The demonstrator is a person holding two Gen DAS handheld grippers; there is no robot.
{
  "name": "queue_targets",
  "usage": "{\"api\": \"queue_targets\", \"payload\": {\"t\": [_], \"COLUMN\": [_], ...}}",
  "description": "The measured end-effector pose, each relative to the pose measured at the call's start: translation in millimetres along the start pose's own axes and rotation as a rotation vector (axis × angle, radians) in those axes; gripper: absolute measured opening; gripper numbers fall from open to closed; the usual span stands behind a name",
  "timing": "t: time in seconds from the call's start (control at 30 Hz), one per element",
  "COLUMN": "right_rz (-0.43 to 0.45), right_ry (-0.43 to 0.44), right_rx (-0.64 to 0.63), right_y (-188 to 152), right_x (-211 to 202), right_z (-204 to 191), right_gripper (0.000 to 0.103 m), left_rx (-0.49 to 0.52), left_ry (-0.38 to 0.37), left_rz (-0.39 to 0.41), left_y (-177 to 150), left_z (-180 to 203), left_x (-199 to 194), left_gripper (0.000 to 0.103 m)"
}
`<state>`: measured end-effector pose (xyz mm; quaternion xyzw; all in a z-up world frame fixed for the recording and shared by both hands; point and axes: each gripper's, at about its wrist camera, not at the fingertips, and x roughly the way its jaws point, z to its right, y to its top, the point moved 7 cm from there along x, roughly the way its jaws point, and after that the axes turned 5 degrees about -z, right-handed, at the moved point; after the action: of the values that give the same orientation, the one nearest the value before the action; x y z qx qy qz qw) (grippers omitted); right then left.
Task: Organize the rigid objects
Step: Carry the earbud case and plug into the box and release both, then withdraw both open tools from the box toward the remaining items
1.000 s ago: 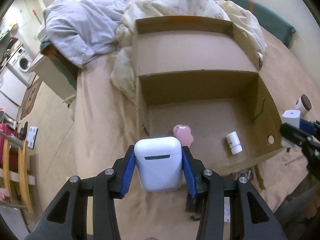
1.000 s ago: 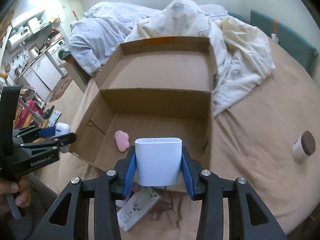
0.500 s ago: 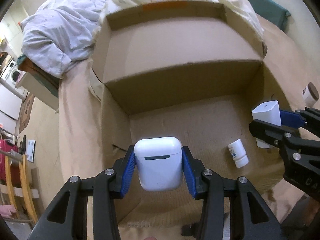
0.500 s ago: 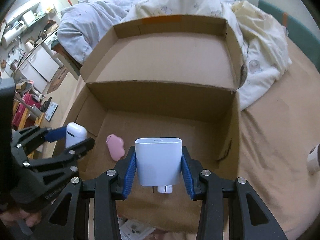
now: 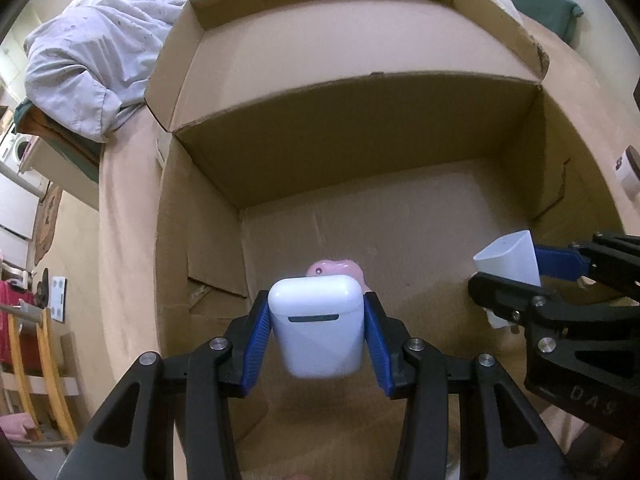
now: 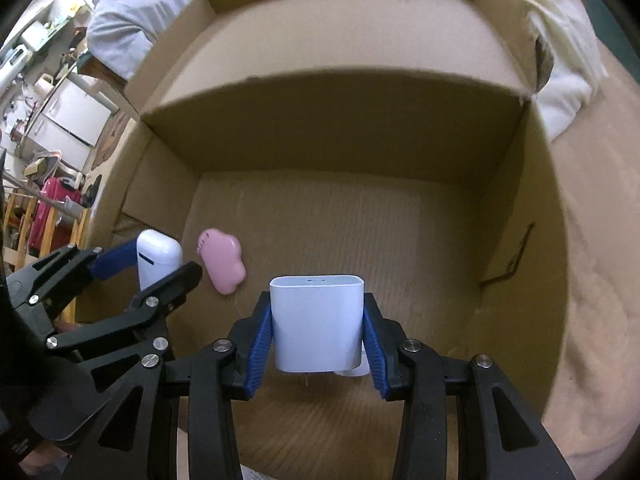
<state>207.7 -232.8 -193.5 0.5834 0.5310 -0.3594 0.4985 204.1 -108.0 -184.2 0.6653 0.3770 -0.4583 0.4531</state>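
Left wrist view, left gripper clenched on white earbud case over cardboard box floor near its left wall, pink cloud-shaped item lying beside, right gripper grasping white charger block above box floor centre.

A white case is clamped between the blue pads of the left tool, held over the open box. A pink object lies inside the box, just behind the case. At the box's right side, a white charger is gripped by the right tool.
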Motion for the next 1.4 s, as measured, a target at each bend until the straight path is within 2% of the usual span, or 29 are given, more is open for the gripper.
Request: {"api": "queue_targets", "payload": {"t": [0.1,0.23,0.4,0.47,0.6,0.7,0.77,0.8,0.83,0.87,1.0,1.13,1.33,1.4], "right_rz": [-0.027,-0.054,-0.052,-0.043,0.011,0.04,0.046,0.051,0.059,0.067,0.09,0.113,0.16,0.17], "right_ry": [-0.001,0.005,0.03,0.04,0.078,0.092,0.097,0.095,0.09,0.083,0.066,0.049,0.03,0.024], "right_rx": [0.004,0.01,0.022,0.029,0.032,0.036,0.041,0.043,0.042,0.04,0.037,0.039,0.03,0.022], "right_y": [-1.9,-6.2,-5.1,-3.8,2.8,6.8,7.3,7.2,8.0,8.3,9.7,10.5,4.0,-0.2], "right_x": [6.0,11.4,10.1,7.2,-5.8,-13.6,-17.1,-20.2,-21.6,-24.1,-32.1,-42.5,-62.6,-69.5], "right_z": [-0.1,-1.3,-1.5,-1.5,-4.5,-5.9,-5.3,-4.0,-4.5,-4.7,-5.6,-4.0,-1.9,-1.8], "right_gripper": [0.044,0.044,0.045,0.048,0.067,0.07,0.078,0.087,0.098,0.102,0.103,0.103,0.103,0.103], "left_rx": [0.011,0.008,0.0,-0.003,-0.014,-0.026,-0.032,-0.032,-0.034,-0.038,-0.041,-0.052,-0.102,-0.121], "left_ry": [0.013,0.019,0.018,0.016,0.007,-0.008,-0.02,-0.027,-0.032,-0.043,-0.086,-0.084,-0.11,-0.129], "left_rz": [0.008,-0.001,0.002,0.006,0.02,0.028,0.035,0.039,0.043,0.049,0.045,0.082,0.101,0.084], "left_y": [1.3,1.2,2.5,2.5,2.1,1.0,0.1,-0.3,-0.7,-1.1,-2.2,-1.6,-7.5,-13.2], "left_z": [2.4,2.1,0.2,-0.5,-1.8,-2.2,-1.5,-1.1,-1.0,-1.2,1.0,-2.6,-14.4,-16.4], "left_x": [0.2,3.4,1.9,-0.3,-8.2,-14.5,-19.4,-22.3,-24.5,-27.3,-33.0,-44.6,-56.7,-57.2], "left_gripper": [0.039,0.029,0.029,0.029,0.031,0.044,0.051,0.056,0.069,0.078,0.086,0.091,0.093,0.093]}}
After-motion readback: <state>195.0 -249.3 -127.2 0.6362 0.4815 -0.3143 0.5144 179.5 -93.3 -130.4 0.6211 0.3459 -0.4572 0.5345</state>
